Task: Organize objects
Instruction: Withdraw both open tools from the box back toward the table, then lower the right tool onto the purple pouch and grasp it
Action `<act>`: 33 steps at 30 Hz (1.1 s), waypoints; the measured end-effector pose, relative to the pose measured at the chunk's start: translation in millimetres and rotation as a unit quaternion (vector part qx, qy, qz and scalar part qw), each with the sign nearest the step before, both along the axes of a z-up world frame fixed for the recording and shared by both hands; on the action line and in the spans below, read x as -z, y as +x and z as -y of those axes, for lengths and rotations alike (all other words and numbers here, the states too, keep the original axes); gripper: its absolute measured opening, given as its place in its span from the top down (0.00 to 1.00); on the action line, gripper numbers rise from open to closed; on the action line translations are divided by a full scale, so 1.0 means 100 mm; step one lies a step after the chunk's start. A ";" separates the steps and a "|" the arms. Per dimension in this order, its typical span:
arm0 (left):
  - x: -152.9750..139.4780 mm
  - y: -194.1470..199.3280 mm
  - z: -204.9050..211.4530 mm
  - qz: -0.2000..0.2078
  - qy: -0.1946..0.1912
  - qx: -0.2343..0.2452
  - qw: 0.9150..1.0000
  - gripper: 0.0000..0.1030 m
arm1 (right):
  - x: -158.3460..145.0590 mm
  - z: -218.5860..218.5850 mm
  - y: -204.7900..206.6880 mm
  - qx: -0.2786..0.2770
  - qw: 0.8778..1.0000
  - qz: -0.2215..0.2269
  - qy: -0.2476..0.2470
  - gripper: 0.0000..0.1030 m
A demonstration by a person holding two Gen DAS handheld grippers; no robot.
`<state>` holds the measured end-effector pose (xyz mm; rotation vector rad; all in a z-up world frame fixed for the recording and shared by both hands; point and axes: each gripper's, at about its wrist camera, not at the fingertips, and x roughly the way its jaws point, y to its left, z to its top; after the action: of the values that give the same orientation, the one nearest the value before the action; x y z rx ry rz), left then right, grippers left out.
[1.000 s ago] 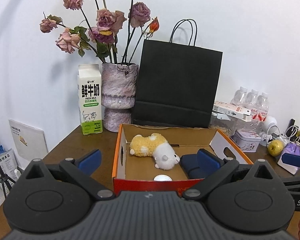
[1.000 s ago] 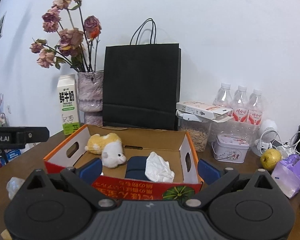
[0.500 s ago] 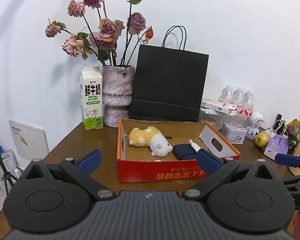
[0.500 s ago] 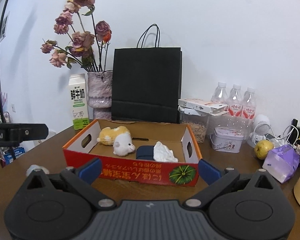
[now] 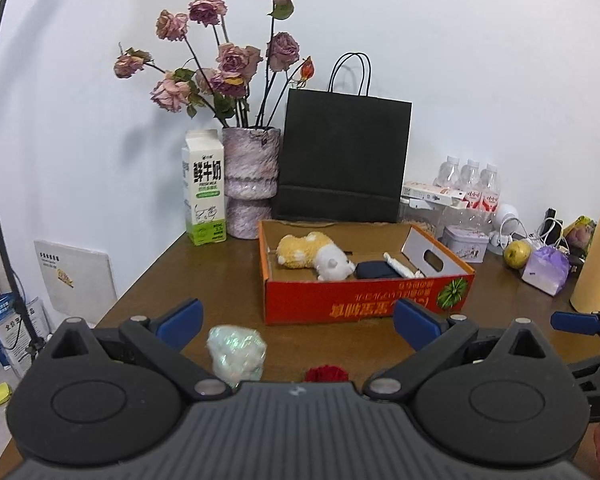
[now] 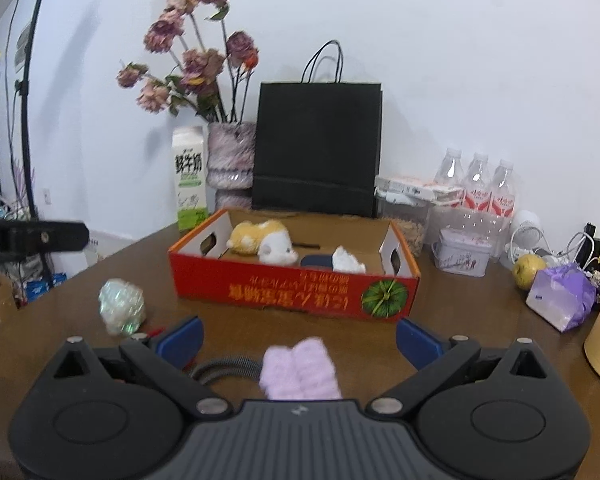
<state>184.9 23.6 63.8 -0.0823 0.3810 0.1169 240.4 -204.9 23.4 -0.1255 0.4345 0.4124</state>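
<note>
Both grippers pulled back from red cardboard box [image 5: 364, 304], exposing loose items on table [image 6: 460, 320]. Box holds plush toy [image 5: 312, 256], dark pouch [image 5: 374, 270]. Outside: iridescent crumpled ball [image 5: 236, 350], purple fuzzy item [image 6: 298, 370], small red object [image 5: 326, 373]. Left gripper [image 5: 296, 320] and right gripper [image 6: 298, 338] fingers spread wide, empty. Risk: light ball may skid away if one finger touches first.

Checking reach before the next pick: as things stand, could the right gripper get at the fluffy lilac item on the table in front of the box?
Probably yes. The right gripper is open, and the lilac item lies between its fingers on bare table, nothing on top.
</note>
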 end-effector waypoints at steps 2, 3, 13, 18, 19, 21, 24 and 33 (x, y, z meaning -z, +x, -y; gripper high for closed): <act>0.03 -0.09 -0.01 -0.003 0.000 -0.001 1.000 0.00 | 0.06 0.00 -0.08 -0.004 1.000 -0.008 -0.006 0.00; 0.04 -0.14 -0.02 -0.005 0.000 -0.001 1.000 0.00 | 0.10 0.00 -0.11 -0.006 1.000 -0.011 -0.009 0.00; 0.25 -0.55 -0.20 -0.036 -0.008 0.000 0.999 0.00 | 0.48 -0.01 -0.43 -0.042 0.996 -0.074 -0.035 0.00; 0.39 -0.75 -0.30 -0.055 -0.019 0.007 0.998 0.00 | 0.64 -0.02 -0.57 -0.076 0.990 -0.110 -0.035 0.00; 0.41 -0.80 -0.32 -0.057 -0.020 0.008 0.998 0.00 | 0.66 -0.02 -0.60 -0.086 0.989 -0.115 -0.035 0.00; 0.45 -0.89 -0.34 -0.060 -0.021 0.008 0.998 0.00 | 0.67 -0.06 -0.67 -0.103 0.987 -0.118 -0.040 0.00; 0.49 -1.02 -0.38 -0.064 -0.025 0.011 0.998 0.00 | 0.68 -0.11 -0.78 -0.133 0.983 -0.114 -0.048 0.00; 0.65 -1.21 -0.43 -0.084 -0.030 0.020 0.996 0.00 | 0.79 -0.38 -0.82 -0.186 0.972 -0.103 -0.100 0.00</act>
<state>63.4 66.9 -1.3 -0.1251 0.5542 0.0737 158.4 -167.0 -55.9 -0.3662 0.6618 0.7554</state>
